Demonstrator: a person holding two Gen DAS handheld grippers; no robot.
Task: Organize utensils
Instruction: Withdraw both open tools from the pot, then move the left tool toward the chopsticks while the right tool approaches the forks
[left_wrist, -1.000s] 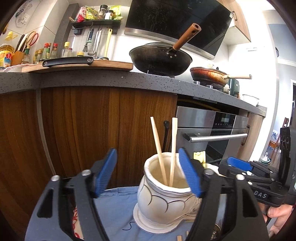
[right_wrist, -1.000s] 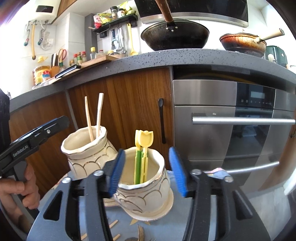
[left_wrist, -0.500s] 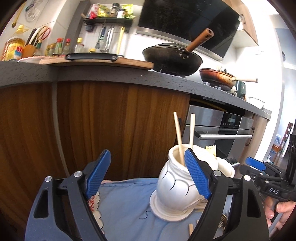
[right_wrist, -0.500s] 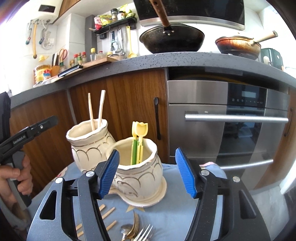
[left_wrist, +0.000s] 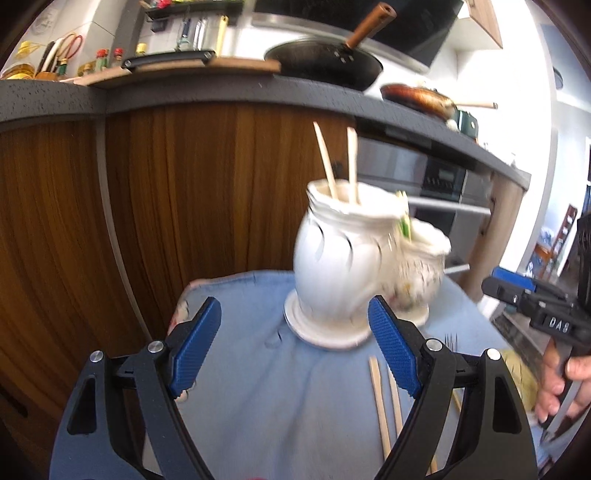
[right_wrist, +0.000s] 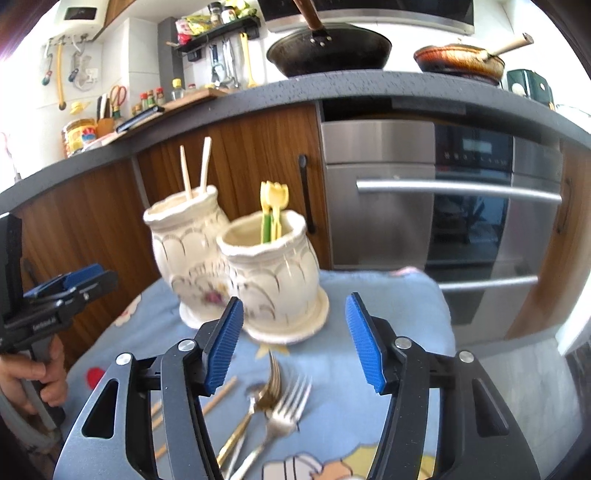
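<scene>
Two white ceramic jars stand side by side on a blue cloth (left_wrist: 258, 387). The left jar (left_wrist: 340, 266) (right_wrist: 184, 251) holds two wooden chopsticks (left_wrist: 325, 162). The right jar (right_wrist: 273, 273) holds yellow and green plastic utensils (right_wrist: 271, 210). Loose chopsticks (left_wrist: 380, 402) lie on the cloth near my left gripper's right finger. Metal forks (right_wrist: 280, 402) and a spoon lie in front of my right gripper. My left gripper (left_wrist: 295, 354) is open and empty, short of the left jar. My right gripper (right_wrist: 295, 343) is open and empty, just short of the right jar.
A wooden cabinet front (left_wrist: 184, 192) and a steel oven (right_wrist: 424, 206) stand close behind the cloth. A dark counter (right_wrist: 332, 88) above carries a black wok, a pan and a cutting board. The cloth's right edge drops to the floor (right_wrist: 517, 387).
Both grippers have pulled back and risen from the jars, so the cloth, loose chopsticks and forks have come into view. Both stay open and empty.
</scene>
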